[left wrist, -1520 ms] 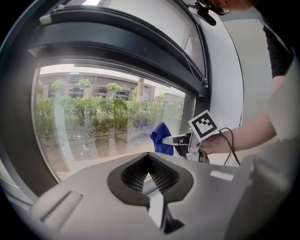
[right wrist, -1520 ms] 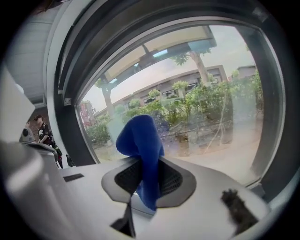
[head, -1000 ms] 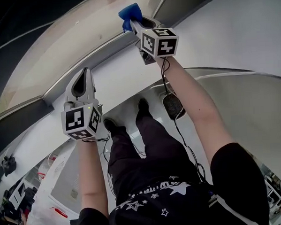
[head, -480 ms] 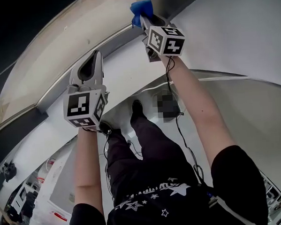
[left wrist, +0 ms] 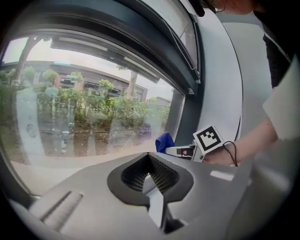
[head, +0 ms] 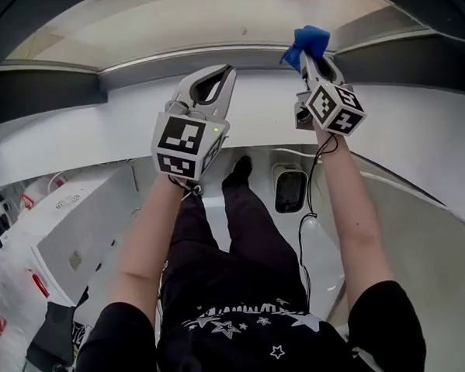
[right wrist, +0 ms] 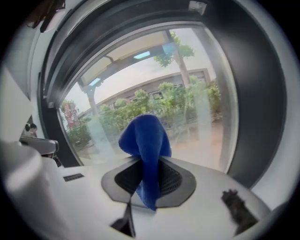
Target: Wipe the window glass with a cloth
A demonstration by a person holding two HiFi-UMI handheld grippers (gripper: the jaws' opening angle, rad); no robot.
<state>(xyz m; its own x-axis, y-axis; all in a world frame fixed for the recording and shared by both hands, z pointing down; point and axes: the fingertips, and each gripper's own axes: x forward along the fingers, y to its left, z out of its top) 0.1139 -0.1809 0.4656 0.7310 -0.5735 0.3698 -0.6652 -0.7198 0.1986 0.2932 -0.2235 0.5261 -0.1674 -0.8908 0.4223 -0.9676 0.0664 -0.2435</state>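
My left gripper point(head: 225, 70) is closed with nothing in it, held up near the window glass point(head: 193, 24). My right gripper point(head: 307, 54) pinches the blue cloth point(head: 306, 40) close to the glass, but I can't tell if they touch. I think I'm at the wiping step, so next I should press the cloth on and slide it across.

Daylit window glass point(right wrist: 187, 103) far ahead of me, dark frame point(right wrist: 262, 108) around it, trees point(left wrist: 70, 108) outside, white wall point(head: 74, 131) below, pale floor point(head: 430, 241) beneath me.
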